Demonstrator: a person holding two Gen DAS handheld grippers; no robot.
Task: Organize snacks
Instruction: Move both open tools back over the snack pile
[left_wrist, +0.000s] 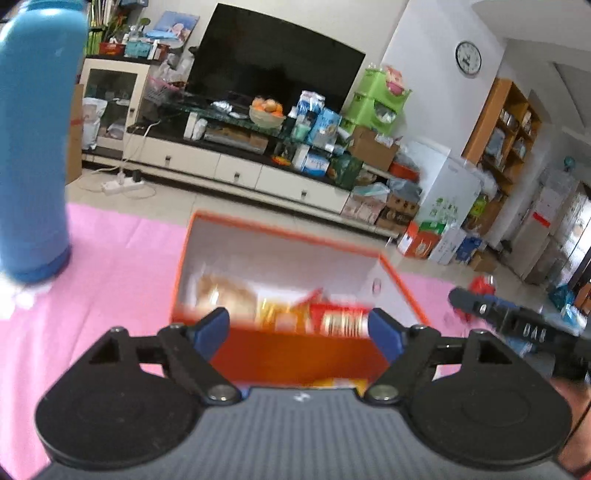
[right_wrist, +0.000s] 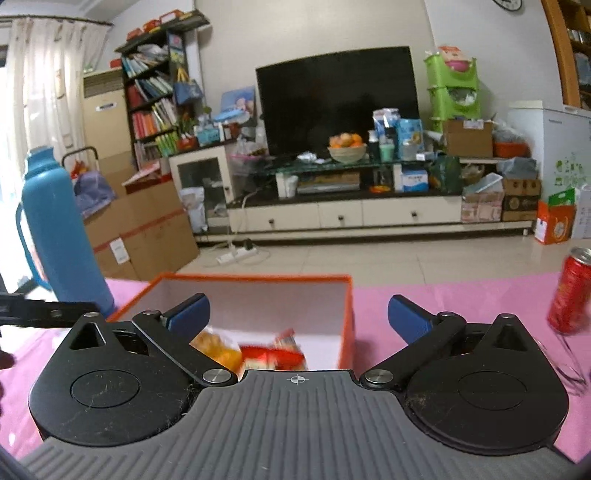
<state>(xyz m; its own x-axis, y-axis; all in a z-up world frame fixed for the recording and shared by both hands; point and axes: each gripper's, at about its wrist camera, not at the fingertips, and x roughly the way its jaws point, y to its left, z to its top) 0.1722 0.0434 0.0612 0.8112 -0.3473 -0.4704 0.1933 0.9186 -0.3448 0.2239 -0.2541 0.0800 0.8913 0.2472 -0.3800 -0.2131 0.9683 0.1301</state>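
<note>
Both grippers, left (left_wrist: 297, 326) and right (right_wrist: 298, 314), hang with jaws spread and empty over the orange box (right_wrist: 347, 321) on the pink cloth (right_wrist: 443, 295), where snack packets (right_wrist: 271, 356) lie gathered, while a red can (right_wrist: 570, 291) stands apart, likely next.

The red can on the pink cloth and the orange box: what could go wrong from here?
1. The red can stands alone near the right edge of the right wrist view; a passing right gripper, jaws open and empty, might tip it.
2. The tall blue thermos stands close to the orange box; the left gripper, also open and empty, could knock it.
</note>
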